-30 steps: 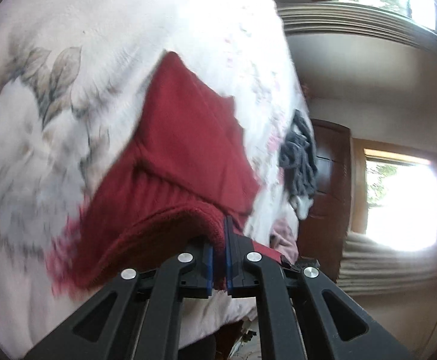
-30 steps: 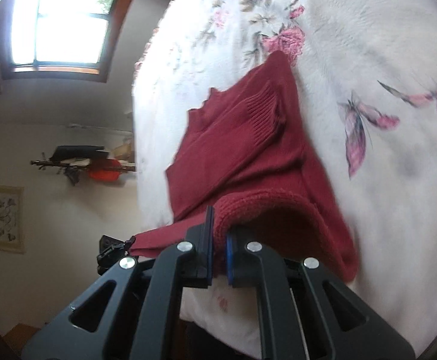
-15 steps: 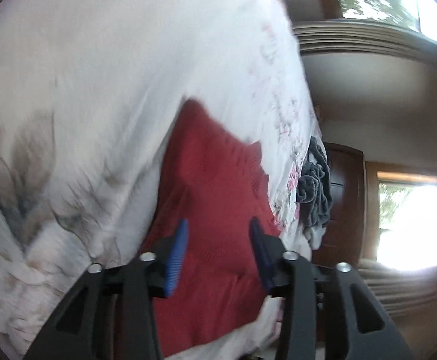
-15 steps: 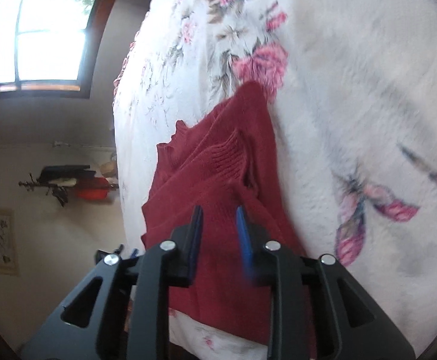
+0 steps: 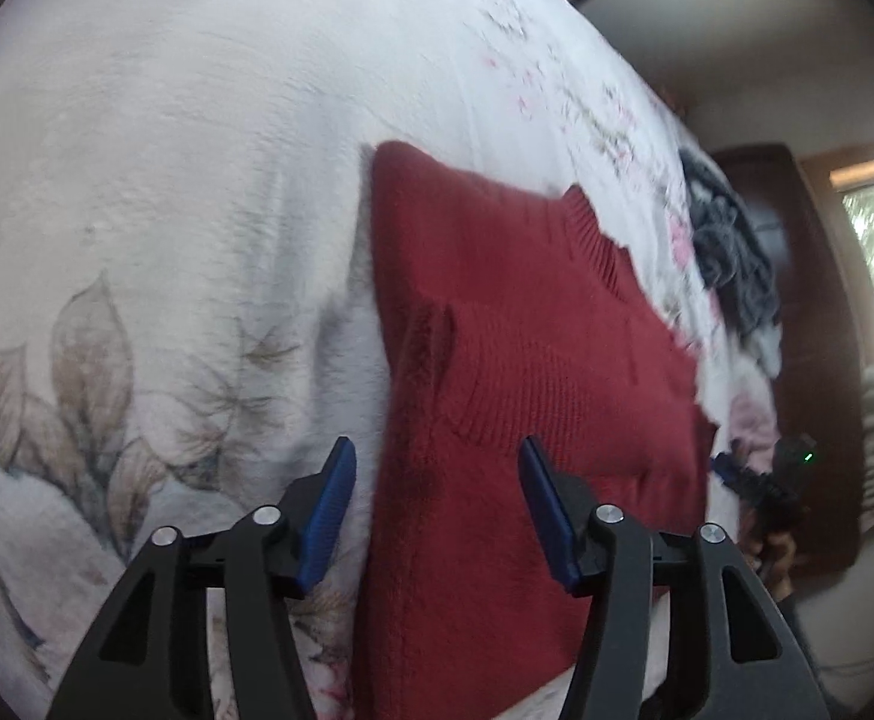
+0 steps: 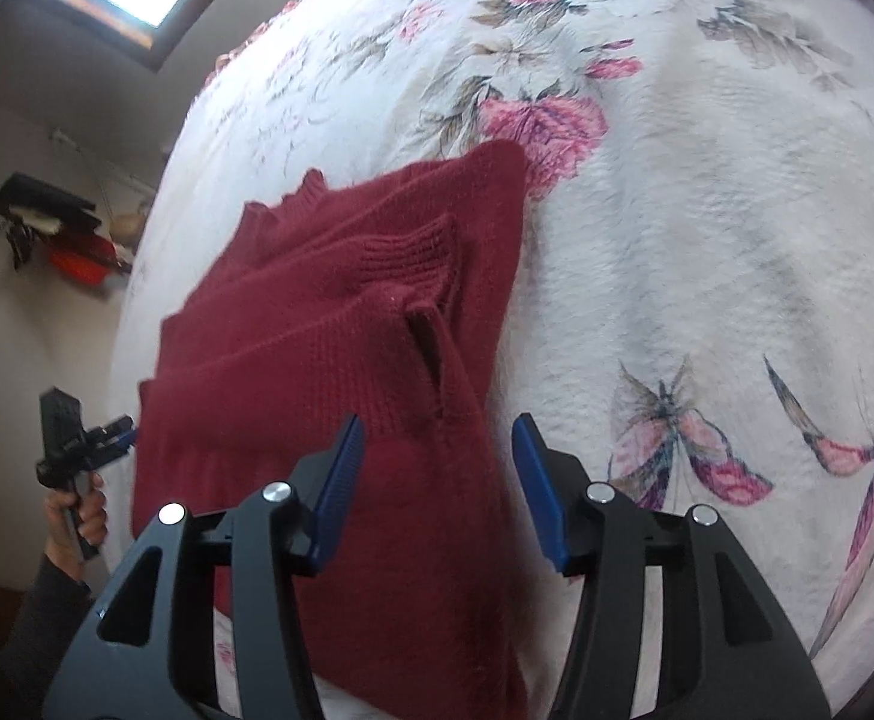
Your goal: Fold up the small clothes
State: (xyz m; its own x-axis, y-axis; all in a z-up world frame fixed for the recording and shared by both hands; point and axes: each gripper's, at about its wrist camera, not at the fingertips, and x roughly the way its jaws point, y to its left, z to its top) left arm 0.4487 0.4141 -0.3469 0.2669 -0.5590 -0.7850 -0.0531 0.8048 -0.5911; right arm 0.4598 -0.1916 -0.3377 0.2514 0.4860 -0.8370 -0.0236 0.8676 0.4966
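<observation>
A dark red knitted sweater (image 5: 526, 372) lies folded on the white floral bedspread (image 5: 167, 180); its ribbed collar points away from me. My left gripper (image 5: 437, 504) hangs open just above the sweater's near left edge, holding nothing. In the right wrist view the same sweater (image 6: 341, 348) shows a ribbed cuff folded across its top. My right gripper (image 6: 437, 480) stands open over the sweater's near right edge, nothing between its blue pads. The other gripper (image 6: 71, 444), held in a hand, shows at the left of that view.
A heap of dark grey clothes (image 5: 730, 258) lies farther along the bed's right side, next to a dark wooden door (image 5: 808, 300). Pink roses and butterflies (image 6: 682, 438) are printed on the bedspread to the right of the sweater. Windows glare at both room ends.
Both grippers were shut on the sweater's lifted hem a second ago. They have since let it go, opened wide and drawn back, and the sweater now lies flat, folded over.
</observation>
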